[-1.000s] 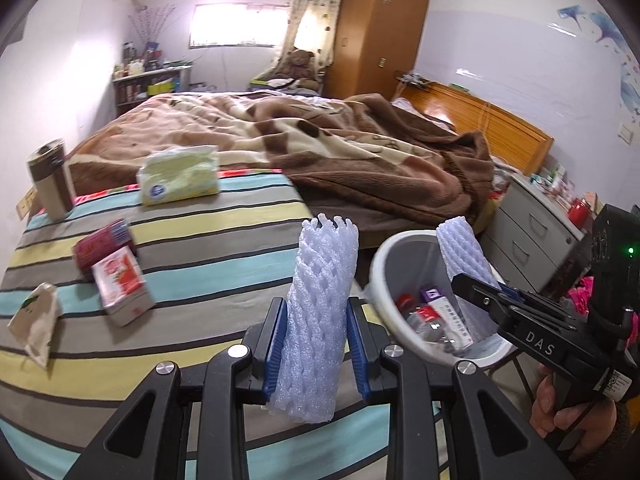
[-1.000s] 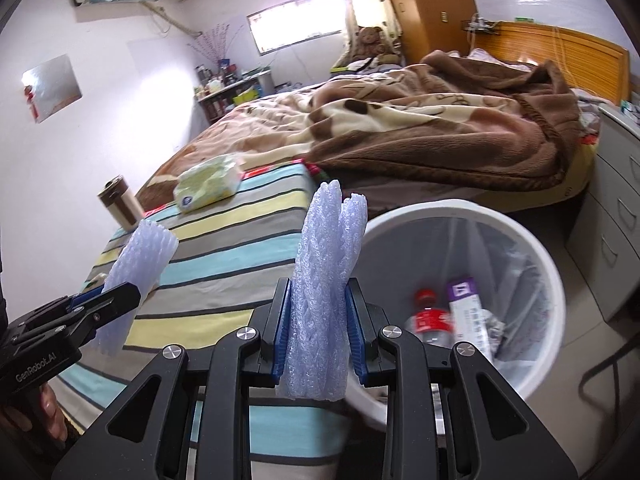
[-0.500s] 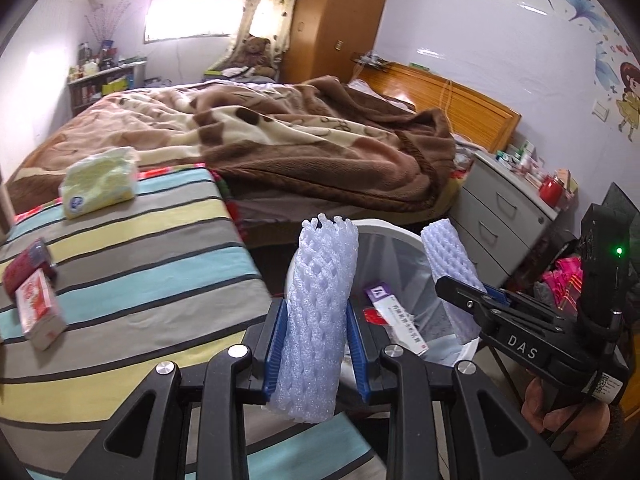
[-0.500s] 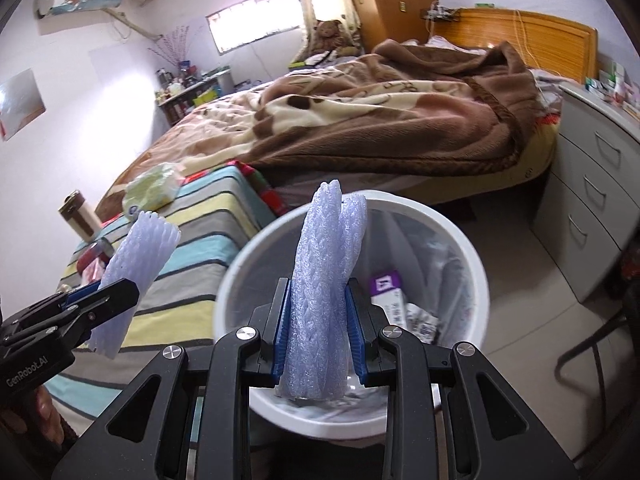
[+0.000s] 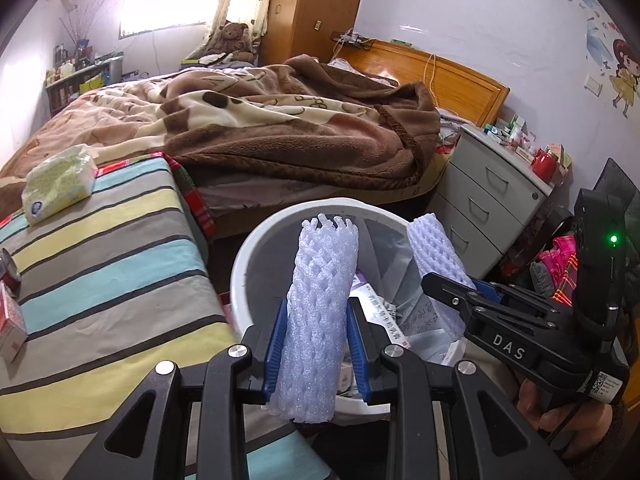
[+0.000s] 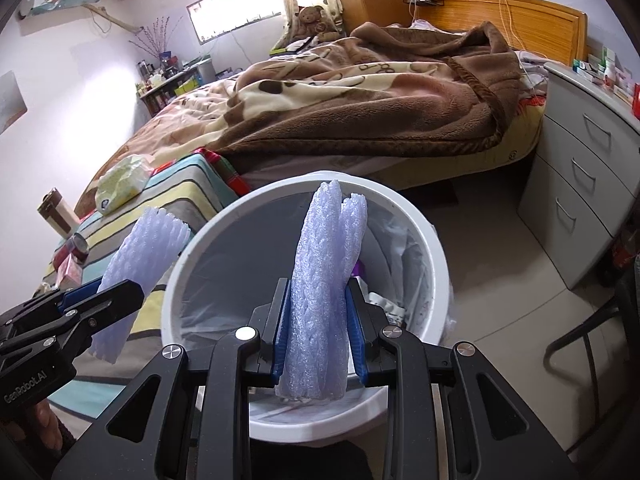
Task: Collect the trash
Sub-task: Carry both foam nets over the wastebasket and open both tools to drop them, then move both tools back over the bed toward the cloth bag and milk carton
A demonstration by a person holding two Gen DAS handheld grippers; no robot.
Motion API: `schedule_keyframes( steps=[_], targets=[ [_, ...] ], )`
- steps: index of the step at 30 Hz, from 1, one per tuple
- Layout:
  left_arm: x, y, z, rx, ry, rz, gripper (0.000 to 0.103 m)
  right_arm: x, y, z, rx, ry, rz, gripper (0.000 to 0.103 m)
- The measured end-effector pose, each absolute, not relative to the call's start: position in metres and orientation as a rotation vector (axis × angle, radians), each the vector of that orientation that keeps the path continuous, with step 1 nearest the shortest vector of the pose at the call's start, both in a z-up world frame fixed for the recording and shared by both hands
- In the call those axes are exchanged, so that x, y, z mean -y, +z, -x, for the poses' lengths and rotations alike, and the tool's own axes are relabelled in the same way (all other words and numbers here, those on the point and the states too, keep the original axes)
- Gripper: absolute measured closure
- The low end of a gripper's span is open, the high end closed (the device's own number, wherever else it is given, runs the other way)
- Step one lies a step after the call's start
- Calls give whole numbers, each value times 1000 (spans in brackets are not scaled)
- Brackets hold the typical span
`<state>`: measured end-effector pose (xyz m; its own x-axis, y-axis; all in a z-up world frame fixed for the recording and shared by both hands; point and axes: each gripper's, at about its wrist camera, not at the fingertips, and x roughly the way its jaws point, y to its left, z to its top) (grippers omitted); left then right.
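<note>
Left claw (image 5: 317,338) pinching an upright foam net sleeve (image 5: 320,320), right claw (image 6: 319,330) pinching a folded foam net (image 6: 324,300), both hovering over the white trash bin (image 6: 434,256) beside the striped worktop (image 5: 100,264).

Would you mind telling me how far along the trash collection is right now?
Partly done: the white bin already holds wrappers and paper. In hand: the left gripper and right gripper are each shut on a foam net sleeve, the right one held over the bin's opening, neither released. Left: the red boxes on the striped cover, possibly more.
</note>
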<state>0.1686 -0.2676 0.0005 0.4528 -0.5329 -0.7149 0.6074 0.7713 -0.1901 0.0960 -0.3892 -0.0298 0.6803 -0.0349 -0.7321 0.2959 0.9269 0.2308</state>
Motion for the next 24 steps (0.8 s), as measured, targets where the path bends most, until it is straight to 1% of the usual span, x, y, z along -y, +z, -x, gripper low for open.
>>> schedule_keyframes(
  steps=[6,8,10,11,13,14,15,17,19,21,24],
  targets=[
    [277,-3,-168,-838,-703,-116,72,392,-34,-98,-828,-206,-321,70],
    [278,-4,-167,-844,-707,-116,70,393,-34,-98,-832,-212,-315,64],
    [279,-4,-167,-843,-706,-118,67,393,-34,-98,-832,-213,-317,50],
    [278,-3,-167,-843,-710,-114,65,393,-33,-97,-829,-210,-320,47],
    [276,-3,-168,-841,-710,-110,58,392,-33,-97,-825,-212,-318,46],
    [275,-2,-167,-838,-707,-111,51,392,-32,-97,-824,-217,-315,46],
    [274,-2,-167,-835,-703,-111,48,392,-31,-97,-824,-221,-315,46],
    [270,-1,-168,-834,-697,-102,48,391,-30,-96,-818,-222,-319,45],
    [264,1,-169,-831,-691,-94,48,390,-27,-95,-809,-220,-321,42],
    [260,2,-169,-826,-684,-91,48,388,-26,-94,-803,-217,-321,40],
    [253,4,-169,-821,-675,-83,48,383,-23,-95,-795,-211,-318,40]
  ],
)
